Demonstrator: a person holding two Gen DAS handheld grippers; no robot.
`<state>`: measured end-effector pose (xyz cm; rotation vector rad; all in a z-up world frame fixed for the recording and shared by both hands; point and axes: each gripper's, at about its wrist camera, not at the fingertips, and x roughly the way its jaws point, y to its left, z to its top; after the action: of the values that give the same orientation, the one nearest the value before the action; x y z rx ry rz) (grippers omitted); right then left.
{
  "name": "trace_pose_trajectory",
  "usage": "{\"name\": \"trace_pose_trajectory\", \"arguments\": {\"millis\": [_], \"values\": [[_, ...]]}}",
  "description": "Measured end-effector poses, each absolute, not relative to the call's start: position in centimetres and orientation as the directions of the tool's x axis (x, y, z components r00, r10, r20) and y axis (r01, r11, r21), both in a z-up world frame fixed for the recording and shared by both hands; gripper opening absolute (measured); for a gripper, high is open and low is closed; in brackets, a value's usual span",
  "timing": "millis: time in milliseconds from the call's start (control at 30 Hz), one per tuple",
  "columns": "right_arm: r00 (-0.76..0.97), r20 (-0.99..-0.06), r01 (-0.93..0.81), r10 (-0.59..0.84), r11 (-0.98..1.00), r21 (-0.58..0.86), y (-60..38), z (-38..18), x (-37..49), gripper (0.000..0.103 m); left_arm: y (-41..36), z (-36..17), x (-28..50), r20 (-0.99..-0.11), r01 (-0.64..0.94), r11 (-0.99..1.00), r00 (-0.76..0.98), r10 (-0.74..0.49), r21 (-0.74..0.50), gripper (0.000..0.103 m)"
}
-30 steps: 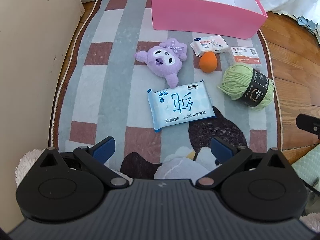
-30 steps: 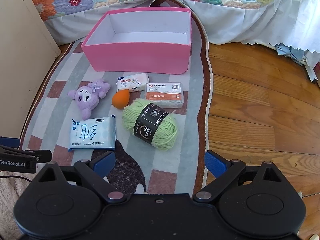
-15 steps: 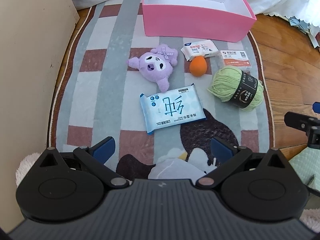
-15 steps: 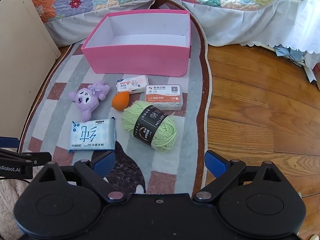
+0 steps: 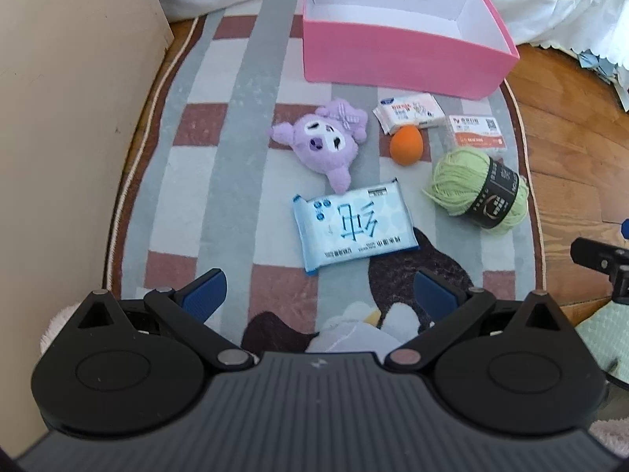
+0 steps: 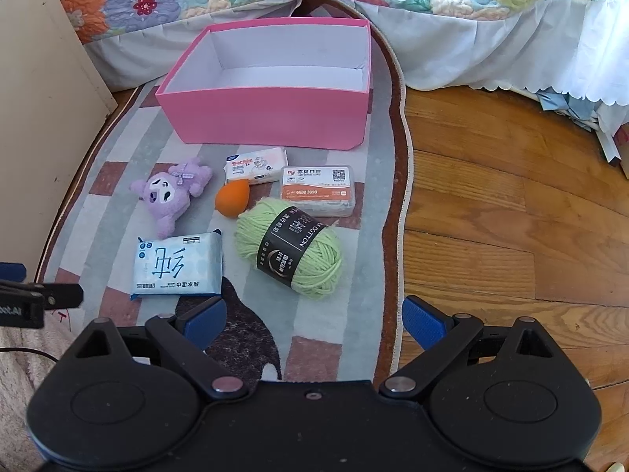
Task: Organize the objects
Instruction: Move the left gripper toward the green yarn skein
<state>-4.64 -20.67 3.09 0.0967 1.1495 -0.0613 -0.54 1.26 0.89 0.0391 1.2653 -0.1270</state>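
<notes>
Since the earlier frame, both tongs have drifted a little closer to the spread of objects; nothing on the rug [image 6: 346,267] has been moved. The left tongs [image 5: 318,291] and right tongs [image 6: 314,316] both hover wide open, holding nothing. An empty pink box [image 6: 271,114] sits at the far end of the rug. In front of it lie a purple plush toy [image 5: 326,143], a small white packet [image 5: 409,112], an orange sponge egg [image 5: 407,144], a clear card case [image 6: 317,190], a green yarn ball [image 6: 289,247] and a blue wipes pack [image 5: 354,226]. The step in hand is probably a first pick. The wipes pack lies nearest the left tongs; lowering squarely over its short sides would likely give a firm grip.
</notes>
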Motion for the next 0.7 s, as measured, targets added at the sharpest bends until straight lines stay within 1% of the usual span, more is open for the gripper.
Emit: {"name": "trace_pose_trajectory", "arguments": {"millis": [67, 167, 267, 367, 433, 567, 667, 700], "values": [[0.408, -0.913, 0.098, 0.007, 0.994, 0.051, -20.8, 3.0, -4.6, 0.098, 1.3, 1.4, -0.4, -0.949, 0.119, 0.992, 0.308, -0.075, -0.040, 0.103], [0.418, -0.907, 0.077, 0.054, 0.993, 0.094, -21.1, 3.2, -4.9, 0.098, 1.3, 2.0, -0.3, -0.938, 0.123, 0.991, 0.335, -0.086, -0.047, 0.103], [0.443, -0.891, 0.050, 0.103, 0.989, 0.139, -21.5, 3.7, -5.2, 0.098, 1.3, 2.6, -0.6, -0.918, 0.101, 0.995, 0.391, -0.064, -0.026, 0.103], [0.476, -0.868, 0.019, 0.145, 0.984, 0.175, -21.8, 4.2, -5.5, 0.098, 0.6, 2.8, -0.4, -0.911, 0.145, 0.989, 0.409, -0.047, 0.014, 0.103], [0.489, -0.853, -0.014, 0.184, 0.979, 0.204, -22.0, 4.2, -5.5, 0.098, 0.3, 2.8, -0.1, -0.913, 0.155, 0.988, 0.404, -0.057, 0.007, 0.103], [0.558, -0.802, -0.050, 0.211, 0.974, 0.222, -22.5, 3.8, -5.7, 0.098, -0.2, 2.6, 0.9, -0.906, 0.172, 0.984, 0.406, -0.119, -0.052, 0.103], [0.598, -0.736, -0.139, 0.316, 0.946, 0.293, -23.2, 3.0, -5.7, 0.098, -1.3, 2.2, 1.7, -0.900, 0.194, 0.980, 0.420, -0.117, -0.036, 0.103], [0.598, -0.729, -0.148, 0.335, 0.939, 0.310, -23.4, 2.6, -5.6, 0.098, -1.6, 2.1, 1.9, -0.898, 0.205, 0.978, 0.423, -0.122, -0.036, 0.103]]}}
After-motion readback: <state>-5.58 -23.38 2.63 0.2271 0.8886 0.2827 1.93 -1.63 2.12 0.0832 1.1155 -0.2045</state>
